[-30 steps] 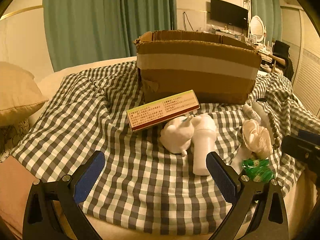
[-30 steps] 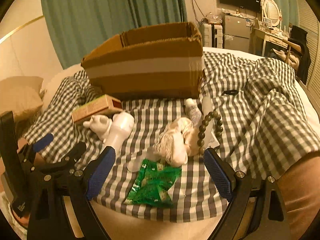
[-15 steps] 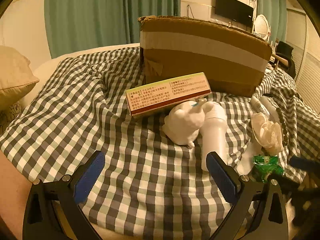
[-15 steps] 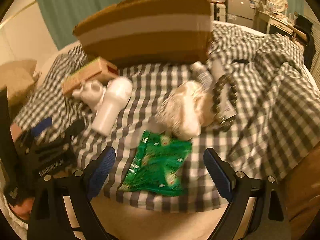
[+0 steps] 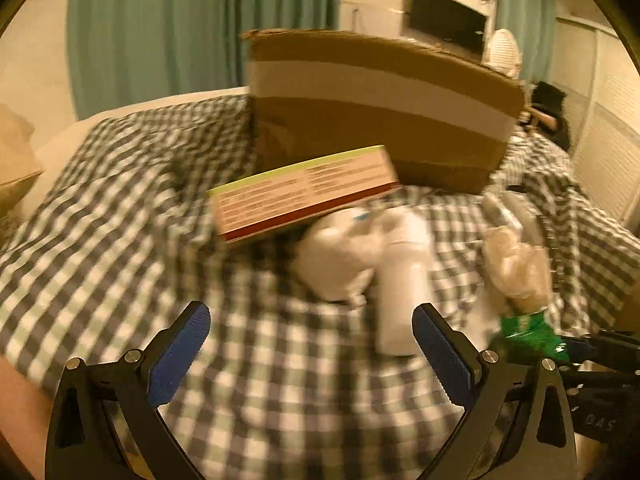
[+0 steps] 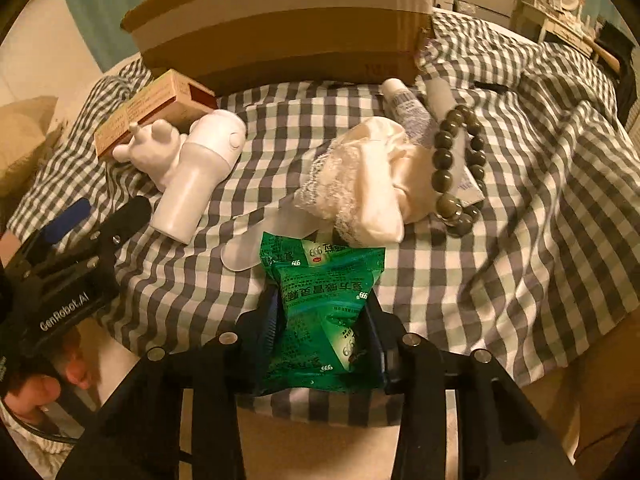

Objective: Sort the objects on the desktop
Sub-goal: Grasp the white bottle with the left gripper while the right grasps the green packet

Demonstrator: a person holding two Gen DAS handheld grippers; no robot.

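Right wrist view: green sachet (image 6: pixel 326 312) is being closed on lengthwise between right tongs (image 6: pixel 324 320); left tongs (image 5: pixel 308 356) are being held open

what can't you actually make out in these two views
- Inside of the cardboard box: both views show only its outer walls.
- Print on the flat carton: motion blur in the left wrist view.
- Rear of the green sachet: the closing right gripper flanks it.
- Clear spoon handle: under the cream cloth.

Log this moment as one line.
right gripper: closing on crinkled green foil packet | left gripper: open, empty | brown cardboard box: behind
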